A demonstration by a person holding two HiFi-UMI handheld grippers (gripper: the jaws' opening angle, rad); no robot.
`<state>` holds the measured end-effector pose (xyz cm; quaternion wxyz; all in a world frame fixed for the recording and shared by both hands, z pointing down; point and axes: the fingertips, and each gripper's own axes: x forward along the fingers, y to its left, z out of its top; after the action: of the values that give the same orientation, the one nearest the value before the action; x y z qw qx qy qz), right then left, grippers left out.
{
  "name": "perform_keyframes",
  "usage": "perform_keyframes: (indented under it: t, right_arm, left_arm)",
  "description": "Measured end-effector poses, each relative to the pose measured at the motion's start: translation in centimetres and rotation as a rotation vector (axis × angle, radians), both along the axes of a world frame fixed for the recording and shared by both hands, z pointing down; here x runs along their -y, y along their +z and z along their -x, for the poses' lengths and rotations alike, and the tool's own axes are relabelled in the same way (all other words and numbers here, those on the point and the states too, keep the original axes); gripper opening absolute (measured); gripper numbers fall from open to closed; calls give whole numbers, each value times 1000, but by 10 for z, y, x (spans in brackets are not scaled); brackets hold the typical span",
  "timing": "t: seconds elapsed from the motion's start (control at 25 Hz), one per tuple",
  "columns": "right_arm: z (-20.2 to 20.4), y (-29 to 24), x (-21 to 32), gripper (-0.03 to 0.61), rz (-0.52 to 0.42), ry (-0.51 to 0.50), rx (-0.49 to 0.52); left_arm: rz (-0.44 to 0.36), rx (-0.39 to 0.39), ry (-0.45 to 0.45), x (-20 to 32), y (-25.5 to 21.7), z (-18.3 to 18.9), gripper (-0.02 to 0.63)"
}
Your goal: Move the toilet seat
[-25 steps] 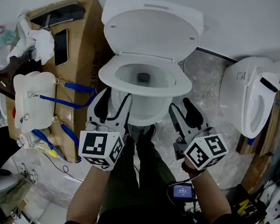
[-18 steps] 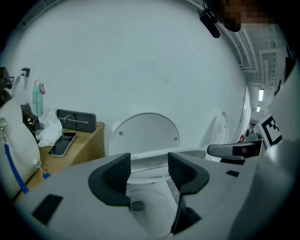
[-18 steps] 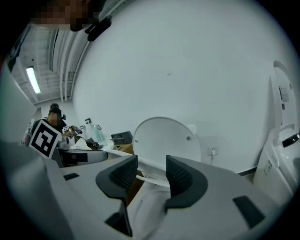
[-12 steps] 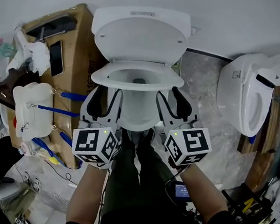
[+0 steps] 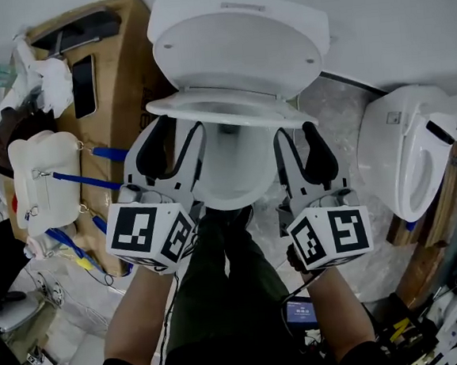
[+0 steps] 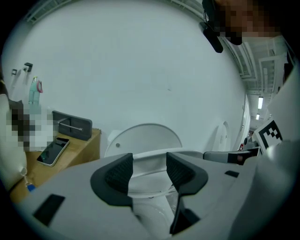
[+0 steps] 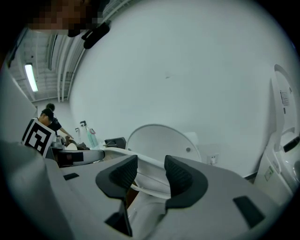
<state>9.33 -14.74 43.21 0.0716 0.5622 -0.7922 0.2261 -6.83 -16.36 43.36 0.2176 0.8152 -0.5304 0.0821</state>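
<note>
A white toilet stands against the wall with its lid (image 5: 240, 45) upright. The seat (image 5: 230, 110) is tilted, its front edge raised off the bowl (image 5: 227, 166). My left gripper (image 5: 169, 139) reaches under the seat's front left, my right gripper (image 5: 298, 144) under its front right. In the left gripper view the seat (image 6: 150, 157) crosses the gap at the tips of the left gripper (image 6: 149, 171). The right gripper view shows the seat (image 7: 150, 164) likewise between the jaws of the right gripper (image 7: 151, 176). Both pairs of jaws have just been closing a little and stand wide, pads not pressing.
A cardboard box (image 5: 124, 75) with a phone (image 5: 83, 85) on it stands left of the toilet. Beside it hangs a white container (image 5: 41, 174) with blue straps. A second toilet (image 5: 405, 158) stands at the right. The person's legs (image 5: 228, 273) are right before the bowl.
Both grippers have moved up to the seat's front edge, the right one coming in from the side. The seat's front has lifted off the bowl.
</note>
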Motion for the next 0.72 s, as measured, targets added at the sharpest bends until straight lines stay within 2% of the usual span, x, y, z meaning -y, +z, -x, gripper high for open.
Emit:
perform_keyframes:
  t: [0.32,0.72]
  right_arm:
    - [-6,-7,34,212,27,37,-5]
    - [-11,-13,72,212,2,68,-17]
  left_arm:
    - [-10,46,61,33,-8,-4,233]
    - [-9,7,65,78,-18,-3,235]
